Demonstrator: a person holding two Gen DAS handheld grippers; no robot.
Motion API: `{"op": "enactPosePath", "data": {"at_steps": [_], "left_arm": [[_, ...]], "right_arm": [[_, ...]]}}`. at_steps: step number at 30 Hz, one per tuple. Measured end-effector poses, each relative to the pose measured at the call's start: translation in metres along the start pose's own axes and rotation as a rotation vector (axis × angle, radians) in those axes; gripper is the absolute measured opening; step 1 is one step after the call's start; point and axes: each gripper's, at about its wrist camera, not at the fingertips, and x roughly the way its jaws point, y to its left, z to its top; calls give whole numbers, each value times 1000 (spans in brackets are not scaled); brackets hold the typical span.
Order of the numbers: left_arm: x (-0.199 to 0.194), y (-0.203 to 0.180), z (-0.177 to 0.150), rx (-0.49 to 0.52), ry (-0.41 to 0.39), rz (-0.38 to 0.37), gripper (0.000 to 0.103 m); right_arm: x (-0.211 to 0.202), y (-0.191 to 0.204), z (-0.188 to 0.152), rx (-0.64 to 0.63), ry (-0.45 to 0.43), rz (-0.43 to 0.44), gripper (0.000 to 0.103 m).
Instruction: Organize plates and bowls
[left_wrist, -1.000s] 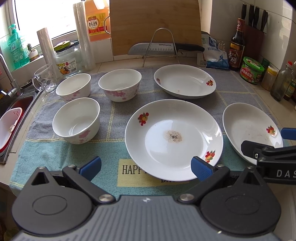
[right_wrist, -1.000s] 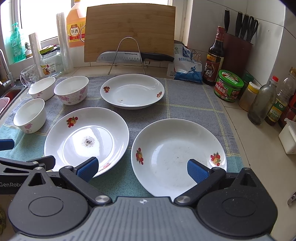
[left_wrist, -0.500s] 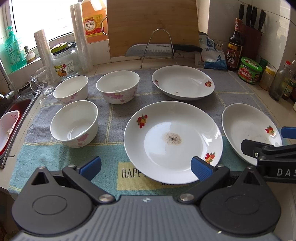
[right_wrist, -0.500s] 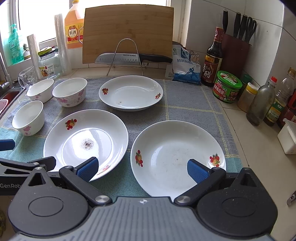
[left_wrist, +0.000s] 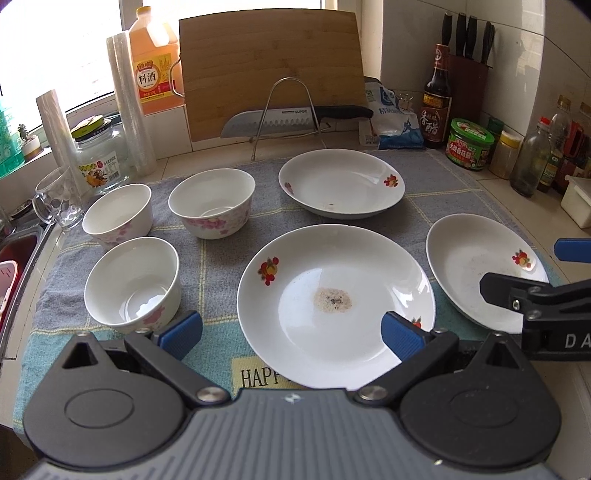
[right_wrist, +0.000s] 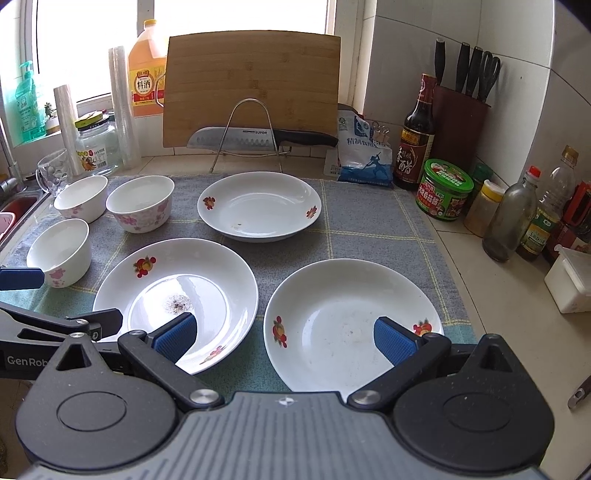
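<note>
Three white plates with fruit prints, the middle one crumb-stained, and three pink-flowered bowls at left sit apart on a grey-green towel covering the bench. Both hand-held grippers, left and right, hover spread, empty. Far behind: cutting board, knife.

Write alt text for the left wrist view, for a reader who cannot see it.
The open left gripper hovers low over a towel-covered counter holding three white plates and three floral bowls, with the middle plate, soiled at its center, straight ahead. The bowls cluster at left; a cutting board and knife stand behind.
</note>
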Motion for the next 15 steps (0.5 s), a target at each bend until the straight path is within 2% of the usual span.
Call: {"op": "enactPosePath", "data": {"at_steps": [6, 11, 15], "left_arm": [[8, 11, 6, 34, -15, -77, 102], [16, 24, 14, 51, -25, -134, 102], [20, 26, 21, 93, -48, -150, 102]], "right_arm": [[-7, -7, -1, 21, -37, -59, 103], [-6, -12, -10, 29, -32, -135, 103], [-7, -16, -23, 40, -23, -171, 103]]}}
